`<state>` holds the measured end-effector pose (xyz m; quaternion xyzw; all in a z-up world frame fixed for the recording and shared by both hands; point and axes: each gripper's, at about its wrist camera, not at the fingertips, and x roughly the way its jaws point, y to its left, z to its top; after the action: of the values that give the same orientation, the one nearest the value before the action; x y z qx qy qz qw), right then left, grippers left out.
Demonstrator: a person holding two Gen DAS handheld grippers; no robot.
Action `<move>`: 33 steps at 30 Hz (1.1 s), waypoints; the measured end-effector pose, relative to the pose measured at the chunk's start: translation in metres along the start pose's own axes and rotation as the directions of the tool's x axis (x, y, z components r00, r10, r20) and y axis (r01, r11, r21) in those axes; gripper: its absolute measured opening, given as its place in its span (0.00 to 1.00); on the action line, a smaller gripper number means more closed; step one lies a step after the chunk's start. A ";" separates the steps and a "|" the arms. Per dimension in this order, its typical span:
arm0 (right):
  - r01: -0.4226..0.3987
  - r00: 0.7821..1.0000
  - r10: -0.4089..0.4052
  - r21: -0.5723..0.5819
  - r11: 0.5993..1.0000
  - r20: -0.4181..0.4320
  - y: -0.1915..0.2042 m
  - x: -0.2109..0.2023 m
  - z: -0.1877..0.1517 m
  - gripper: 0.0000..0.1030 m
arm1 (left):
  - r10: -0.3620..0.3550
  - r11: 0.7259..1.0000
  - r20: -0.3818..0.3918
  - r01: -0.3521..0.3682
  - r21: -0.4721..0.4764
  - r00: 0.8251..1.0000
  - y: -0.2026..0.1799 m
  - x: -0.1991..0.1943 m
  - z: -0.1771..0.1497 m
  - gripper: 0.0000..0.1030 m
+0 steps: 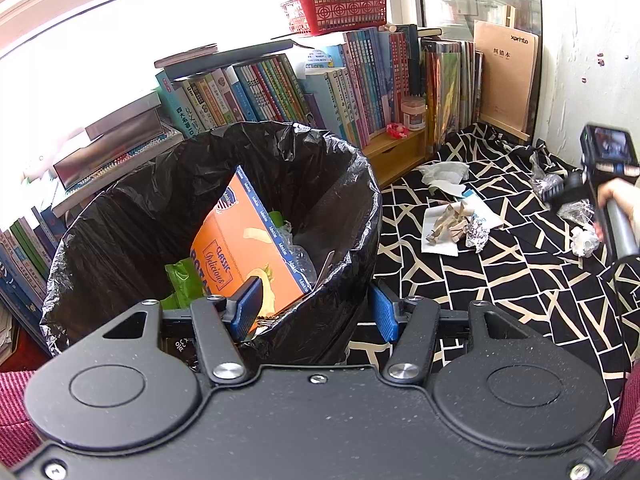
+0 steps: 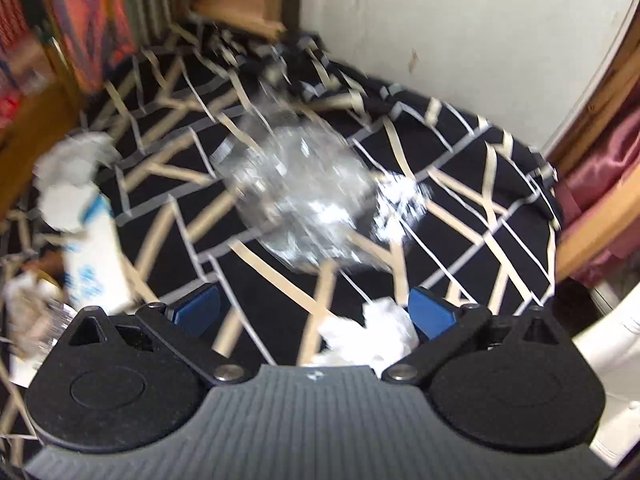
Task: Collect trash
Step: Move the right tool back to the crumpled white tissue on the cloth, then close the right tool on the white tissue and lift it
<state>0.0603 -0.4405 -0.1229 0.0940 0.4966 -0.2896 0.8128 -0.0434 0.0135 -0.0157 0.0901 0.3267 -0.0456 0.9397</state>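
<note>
A bin lined with a black bag [image 1: 352, 184] stands on the left, holding an orange box [image 1: 248, 248] and a green packet [image 1: 186, 280]. My left gripper [image 1: 318, 312] is shut on the bin's near rim, one blue pad inside and one outside. On the black patterned cloth [image 2: 460, 208] lies crumpled clear plastic [image 2: 304, 196], blurred, ahead of my right gripper [image 2: 314, 312]. That gripper is open, and a white paper ball [image 2: 372, 332] lies just beside its right pad. In the left wrist view the right gripper [image 1: 568, 190] hangs over the plastic [image 1: 544, 184], held by a hand [image 1: 618, 200].
More litter lies on the cloth: a white tissue [image 1: 444, 174], brown scraps on a white sheet [image 1: 452, 222], a foil wad [image 1: 478, 234] and a paper ball [image 1: 584, 240]. Rows of books [image 1: 280, 88] and a red basket [image 1: 336, 10] line the back. A white wall [image 2: 440, 20] bounds the right.
</note>
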 end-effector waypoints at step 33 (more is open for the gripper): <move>-0.035 0.994 0.046 0.113 0.993 -0.096 -0.018 0.036 -0.031 0.99 | 0.000 1.000 -0.001 0.000 0.000 1.000 -0.001 -0.001 0.000 0.53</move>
<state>0.0384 -0.4553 -0.1669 0.1634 0.5171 -0.2953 0.7866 -0.0439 0.0123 -0.0150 0.0900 0.3270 -0.0455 0.9396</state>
